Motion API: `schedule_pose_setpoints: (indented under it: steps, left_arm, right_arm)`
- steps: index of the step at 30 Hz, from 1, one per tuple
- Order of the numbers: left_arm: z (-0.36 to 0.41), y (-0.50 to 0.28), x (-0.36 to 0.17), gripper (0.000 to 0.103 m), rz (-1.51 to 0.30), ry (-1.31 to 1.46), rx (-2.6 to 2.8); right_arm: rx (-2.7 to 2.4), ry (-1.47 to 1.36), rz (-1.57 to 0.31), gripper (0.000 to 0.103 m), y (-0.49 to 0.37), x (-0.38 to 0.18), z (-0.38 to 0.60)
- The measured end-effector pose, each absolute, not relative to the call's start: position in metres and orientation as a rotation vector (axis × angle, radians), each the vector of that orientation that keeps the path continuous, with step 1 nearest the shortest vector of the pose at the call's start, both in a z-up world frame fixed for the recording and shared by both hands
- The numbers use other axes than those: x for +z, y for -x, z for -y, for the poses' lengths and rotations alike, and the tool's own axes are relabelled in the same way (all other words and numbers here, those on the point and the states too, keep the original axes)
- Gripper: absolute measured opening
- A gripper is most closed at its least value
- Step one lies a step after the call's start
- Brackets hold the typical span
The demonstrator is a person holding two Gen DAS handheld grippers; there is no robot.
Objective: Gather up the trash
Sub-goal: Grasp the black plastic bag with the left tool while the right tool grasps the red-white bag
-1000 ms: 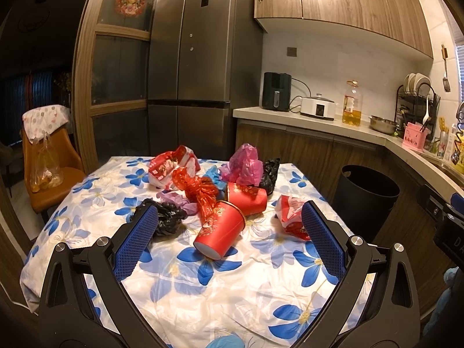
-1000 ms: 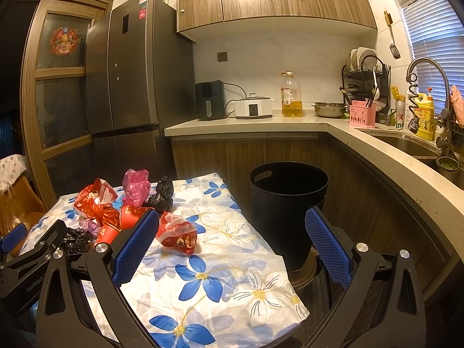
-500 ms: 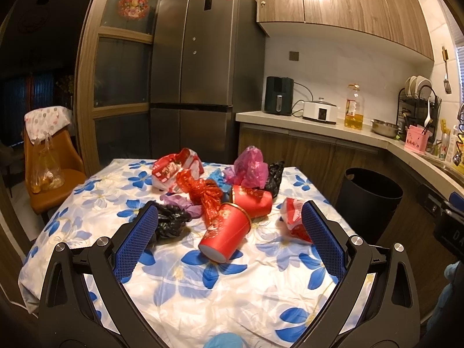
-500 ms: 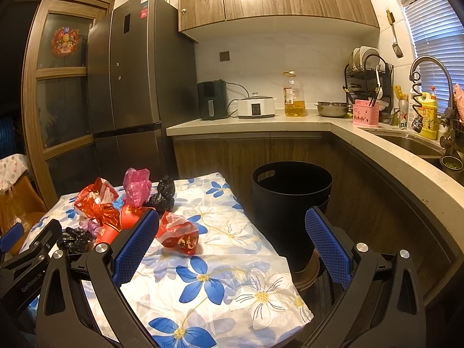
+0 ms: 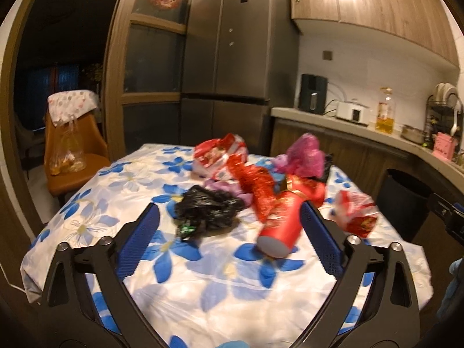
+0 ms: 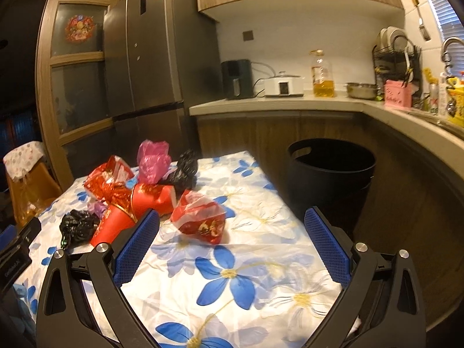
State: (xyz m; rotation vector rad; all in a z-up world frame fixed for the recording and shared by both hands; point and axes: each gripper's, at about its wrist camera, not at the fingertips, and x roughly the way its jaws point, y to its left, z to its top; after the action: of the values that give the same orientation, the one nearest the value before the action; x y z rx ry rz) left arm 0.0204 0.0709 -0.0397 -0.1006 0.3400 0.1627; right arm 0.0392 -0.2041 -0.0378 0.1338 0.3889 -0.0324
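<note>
A pile of trash lies on the flowered tablecloth (image 5: 220, 295). It holds a crumpled black bag (image 5: 207, 210), a tipped red paper cup (image 5: 282, 223), a second red cup (image 5: 307, 187), a pink bag (image 5: 303, 156) and red foil wrappers (image 5: 217, 153). My left gripper (image 5: 229, 211) hovers low over the table, its jaws closing a little. The black bag and the tipped cup lie ahead between its fingers, untouched. My right gripper (image 6: 232, 213) stands open near a red-and-white wrapper (image 6: 200, 217), apart from it. A black bin (image 6: 330, 179) stands on the floor right of the table.
A brown chair (image 5: 72, 159) with a plastic bag stands left of the table. Behind are a tall fridge (image 5: 240, 58) and a counter (image 6: 290, 101) with appliances, an oil bottle and a dish rack. The counter curves round close to the bin.
Both grippers have sunk and come nearer the pile, so the trash looks larger. The left view has swung left, and the black bag now sits between its fingers.
</note>
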Motion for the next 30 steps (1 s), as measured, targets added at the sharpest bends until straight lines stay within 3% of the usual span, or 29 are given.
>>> schedule_pose_setpoints:
  steps: [4,18,24,28,30]
  left_arm:
    - [-0.088,-0.041,-0.053,0.078,-0.371,0.114,0.194]
    - [-0.128,-0.130,-0.082,0.078,-0.503,0.139,0.230]
    - [-0.132,-0.148,-0.108,0.049,-0.638,0.193,0.170]
    - [-0.137,-0.146,-0.111,0.024,-0.632,0.225,0.149]
    - [-0.139,-0.143,-0.111,0.018,-0.625,0.240,0.143]
  right_arm:
    - [0.001,-0.153,-0.434,0.092,-0.060,-0.054,0.200]
    - [0.049,-0.154,-0.472,0.091,-0.117,-0.078,0.186]
    - [0.059,-0.149,-0.482,0.091,-0.142,-0.087,0.183]
    - [0.048,-0.164,-0.505,0.091,-0.161,-0.093,0.184]
    - [0.050,-0.170,-0.515,0.091,-0.169,-0.096,0.183]
